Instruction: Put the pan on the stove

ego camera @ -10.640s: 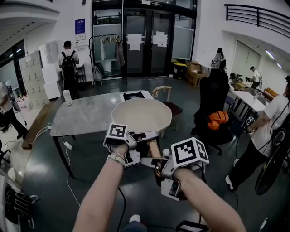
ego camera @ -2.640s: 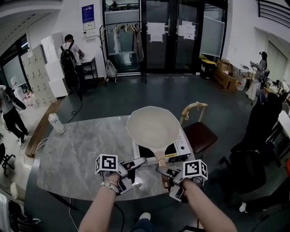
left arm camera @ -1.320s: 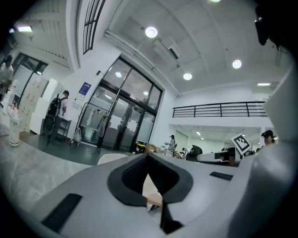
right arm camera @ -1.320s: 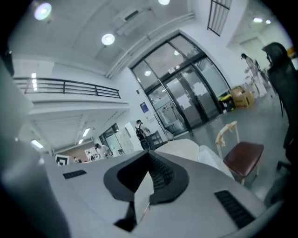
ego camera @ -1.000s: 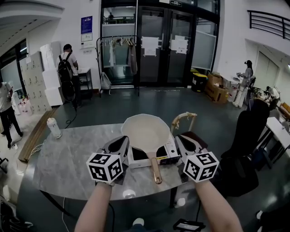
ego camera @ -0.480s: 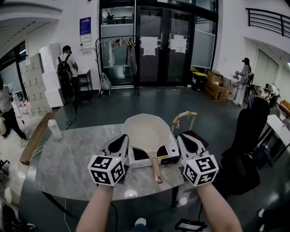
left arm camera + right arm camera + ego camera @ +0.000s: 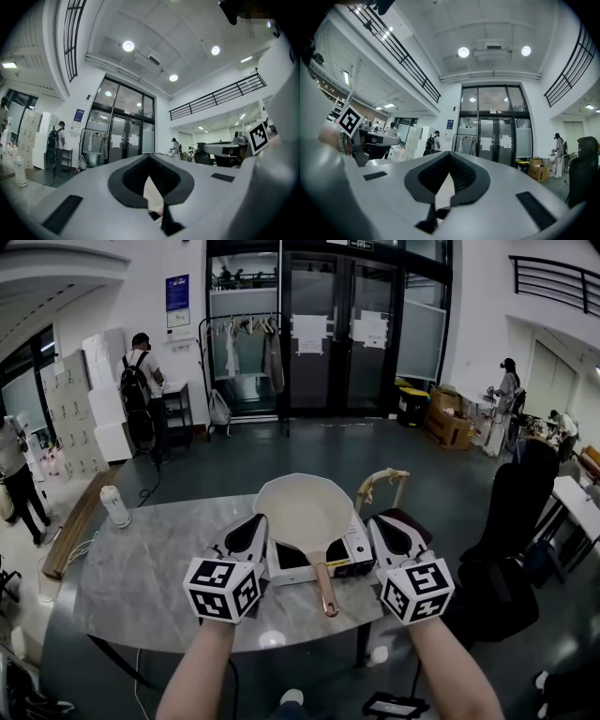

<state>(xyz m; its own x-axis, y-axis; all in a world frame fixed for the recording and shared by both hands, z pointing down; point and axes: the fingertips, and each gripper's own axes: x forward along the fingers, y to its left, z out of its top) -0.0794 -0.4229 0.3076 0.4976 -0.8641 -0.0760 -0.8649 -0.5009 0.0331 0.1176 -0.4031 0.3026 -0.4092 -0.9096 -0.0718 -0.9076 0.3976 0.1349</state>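
Nearest us, the left gripper (image 7: 255, 524) and the right gripper (image 7: 378, 523) hang level on either side of the stove (image 7: 354, 551). Each has its jaws pressed together with nothing between them. We judge they stand off because nothing is left for them to carry. Between them the pan's handle (image 7: 324, 589) reaches from the stove toward us over the table (image 7: 141, 568), which would make it easy to grasp. The pan (image 7: 302, 512) sits on top of the stove, its bowl covering most of it, so we take the task as complete. Left of the stove, well apart, stands a bottle (image 7: 114, 507). Just behind the stove to the right is a chair (image 7: 382, 486), and far behind it are glass doors (image 7: 319, 324).
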